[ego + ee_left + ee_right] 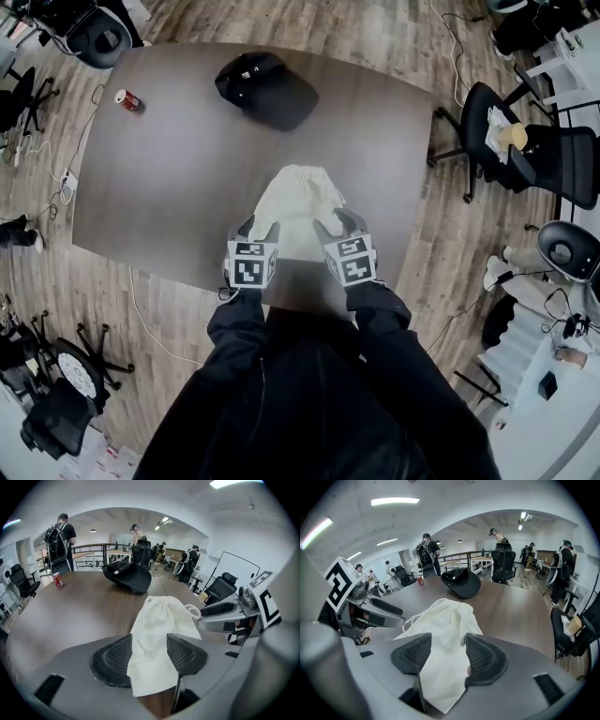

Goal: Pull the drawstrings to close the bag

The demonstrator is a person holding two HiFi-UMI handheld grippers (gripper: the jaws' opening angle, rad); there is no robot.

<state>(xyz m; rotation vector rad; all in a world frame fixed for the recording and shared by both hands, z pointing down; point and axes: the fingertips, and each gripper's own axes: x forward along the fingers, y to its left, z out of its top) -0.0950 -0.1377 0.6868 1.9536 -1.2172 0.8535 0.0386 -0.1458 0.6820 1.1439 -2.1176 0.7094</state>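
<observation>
A cream drawstring bag lies flat on the dark table, its gathered mouth pointing away from me. Both grippers sit at its near end. My left gripper is open over the bag's near left corner. In the left gripper view the cloth lies loose between the wide pads. My right gripper is open over the near right corner, and its own view shows the cloth between the spread pads. A cord loop trails at the bag's right side, more cord at its left.
A black cap rests at the table's far side, beyond the bag. A red can stands at the far left corner. Office chairs stand to the right of the table, and people stand in the room behind.
</observation>
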